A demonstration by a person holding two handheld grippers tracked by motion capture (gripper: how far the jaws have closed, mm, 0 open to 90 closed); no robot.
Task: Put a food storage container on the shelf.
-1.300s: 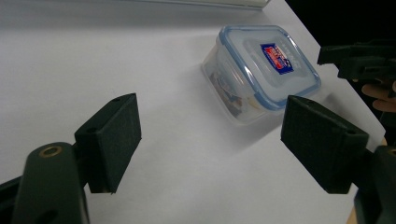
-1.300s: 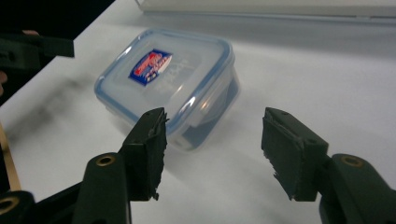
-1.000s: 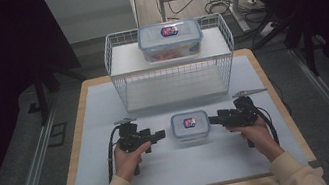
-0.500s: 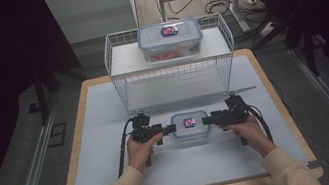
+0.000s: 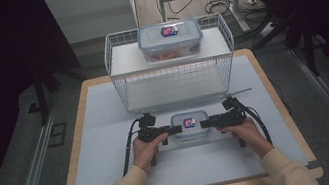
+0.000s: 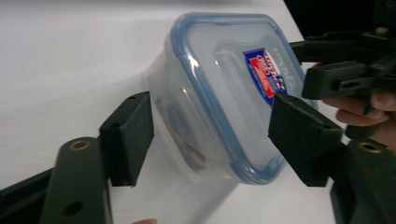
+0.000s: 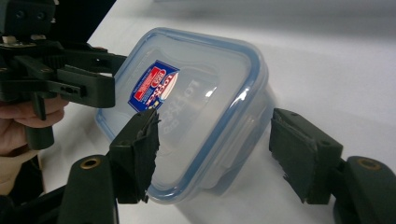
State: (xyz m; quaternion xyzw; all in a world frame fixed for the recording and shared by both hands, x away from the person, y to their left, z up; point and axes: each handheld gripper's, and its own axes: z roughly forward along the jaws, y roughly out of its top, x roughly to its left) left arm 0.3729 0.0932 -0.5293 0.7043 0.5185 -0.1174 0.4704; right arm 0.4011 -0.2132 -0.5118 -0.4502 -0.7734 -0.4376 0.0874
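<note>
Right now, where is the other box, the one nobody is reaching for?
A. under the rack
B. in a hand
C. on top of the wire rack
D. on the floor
C: the second box sits on the rack's top shelf, behind the box between the grippers.

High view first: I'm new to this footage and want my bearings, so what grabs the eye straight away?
A small clear plastic container with a blue-rimmed lid and red-blue label sits on the white tabletop, flanked by the left gripper and right gripper, whose open jaws reach around its ends. Behind it a white wire rack carries a larger, similar lidded container on top.
</note>
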